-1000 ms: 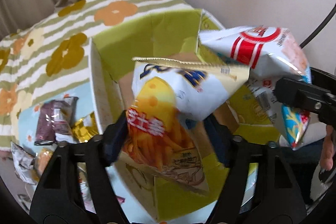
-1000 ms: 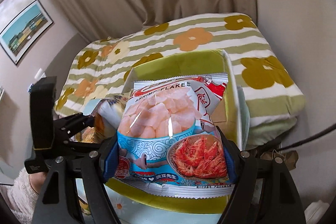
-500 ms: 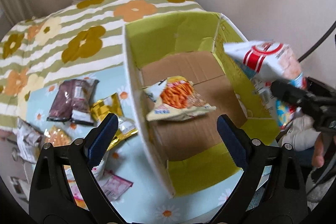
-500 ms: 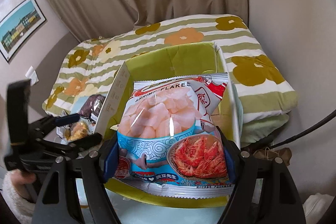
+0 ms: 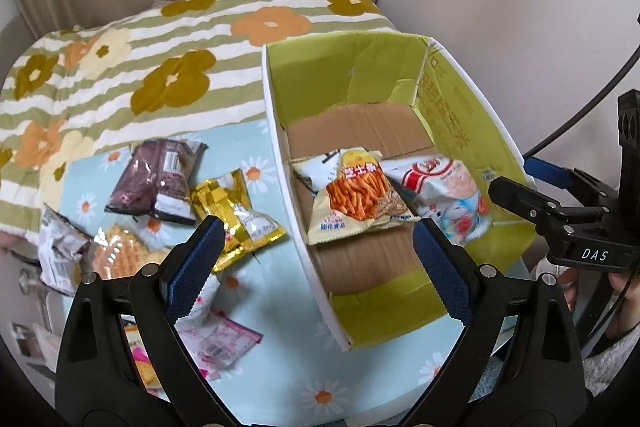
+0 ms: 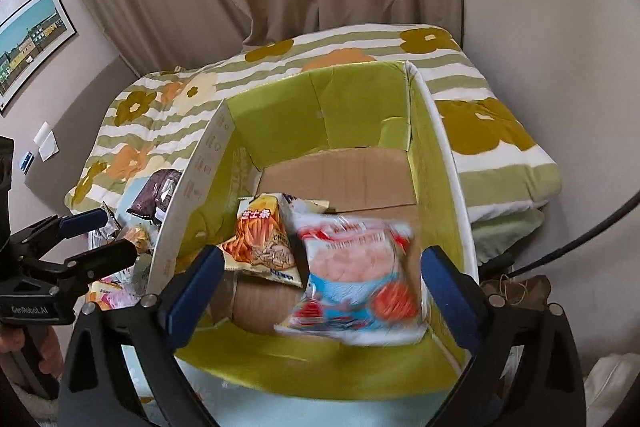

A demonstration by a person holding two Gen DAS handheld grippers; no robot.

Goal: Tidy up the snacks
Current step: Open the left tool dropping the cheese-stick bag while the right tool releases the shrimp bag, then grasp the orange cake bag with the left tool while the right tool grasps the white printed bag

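A green-lined cardboard box [image 5: 452, 131] stands open on the table; it also shows in the right wrist view [image 6: 360, 115]. Inside lie a yellow fries bag [image 5: 356, 195] [image 6: 260, 239] and a shrimp flakes bag [image 5: 444, 195] [image 6: 356, 279], blurred in the right wrist view. My left gripper [image 5: 316, 267] is open and empty above the box's left wall. My right gripper [image 6: 320, 291] is open and empty above the box's near end; it also shows at the right edge of the left wrist view [image 5: 520, 183].
Loose snacks lie on the blue daisy cloth left of the box: a brown packet [image 5: 156, 183], a gold packet [image 5: 236, 219], a waffle pack [image 5: 116, 259], a pink packet [image 5: 216, 343]. A striped flowered quilt [image 5: 160, 67] lies behind. Curtain and wall beyond.
Left gripper opened and dropped the fries bag into the box, then drew back left. Right gripper opened in the last half second and the shrimp flakes bag fell into the box.
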